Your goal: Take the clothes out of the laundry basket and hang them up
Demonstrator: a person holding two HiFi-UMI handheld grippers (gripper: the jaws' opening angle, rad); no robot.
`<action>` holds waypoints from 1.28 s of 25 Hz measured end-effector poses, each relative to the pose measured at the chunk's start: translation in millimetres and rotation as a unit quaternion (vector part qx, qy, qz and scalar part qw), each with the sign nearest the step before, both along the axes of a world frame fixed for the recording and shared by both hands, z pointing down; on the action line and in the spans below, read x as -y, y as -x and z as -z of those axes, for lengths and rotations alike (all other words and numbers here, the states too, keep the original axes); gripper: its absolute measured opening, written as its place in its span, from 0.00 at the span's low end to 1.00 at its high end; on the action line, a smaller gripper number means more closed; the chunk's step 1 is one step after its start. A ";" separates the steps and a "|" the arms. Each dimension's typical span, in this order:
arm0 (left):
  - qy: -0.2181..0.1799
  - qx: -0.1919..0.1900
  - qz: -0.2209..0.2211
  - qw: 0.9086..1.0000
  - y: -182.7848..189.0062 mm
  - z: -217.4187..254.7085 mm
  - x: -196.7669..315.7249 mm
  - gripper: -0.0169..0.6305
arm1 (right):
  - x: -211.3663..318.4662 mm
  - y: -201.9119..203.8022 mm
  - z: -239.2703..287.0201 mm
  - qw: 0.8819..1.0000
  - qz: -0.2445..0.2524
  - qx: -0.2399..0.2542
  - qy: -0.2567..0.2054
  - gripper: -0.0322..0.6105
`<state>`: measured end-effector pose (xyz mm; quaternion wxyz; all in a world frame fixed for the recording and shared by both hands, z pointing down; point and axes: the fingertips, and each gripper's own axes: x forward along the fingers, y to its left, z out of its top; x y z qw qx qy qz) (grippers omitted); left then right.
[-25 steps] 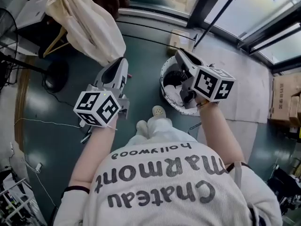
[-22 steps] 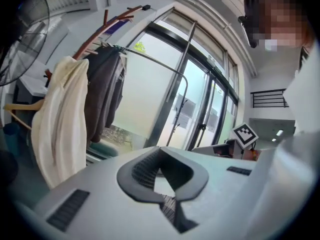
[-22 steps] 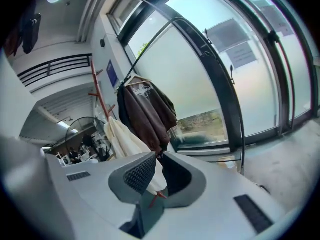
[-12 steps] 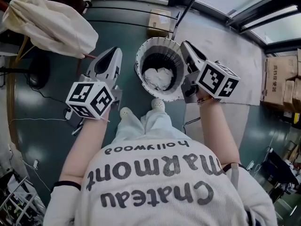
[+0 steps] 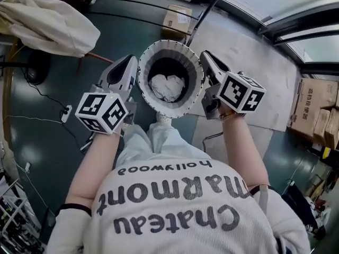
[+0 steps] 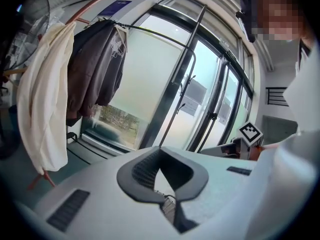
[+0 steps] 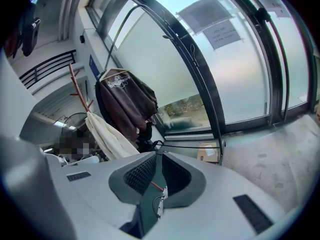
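Left tongs clenched, empty; right tongs barely ajar, empty. Basket sits between them. Suggest: open one wide, dip inward, pinch cloth by top fold.

There is one laundry basket with a single heap of white clothes in it, and two garments hang up: one cream garment and one dark brown jacket. One person holds two grippers, the left gripper and the right gripper, which carry two marker cubes in all, the left cube and the right cube. One small cardboard box sits alone, and a stack of cardboard boxes holds at least two, the exact number unclear.
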<state>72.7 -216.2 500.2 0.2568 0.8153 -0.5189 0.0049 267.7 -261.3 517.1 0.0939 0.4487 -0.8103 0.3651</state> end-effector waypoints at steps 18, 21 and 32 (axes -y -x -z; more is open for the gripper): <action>0.035 -0.007 0.031 0.999 41.3 -134.4 -18.6 0.04 | -8.2 30.2 -214.4 0.993 -0.014 -0.037 0.110 0.14; 0.043 -0.005 0.031 0.999 52.8 -175.8 -24.1 0.04 | -19.3 30.6 -277.6 0.989 -0.032 -0.053 0.135 0.14; 0.038 0.004 0.026 0.999 72.4 -284.9 -24.8 0.04 | -52.7 42.9 -450.4 0.979 -0.044 -0.082 0.181 0.14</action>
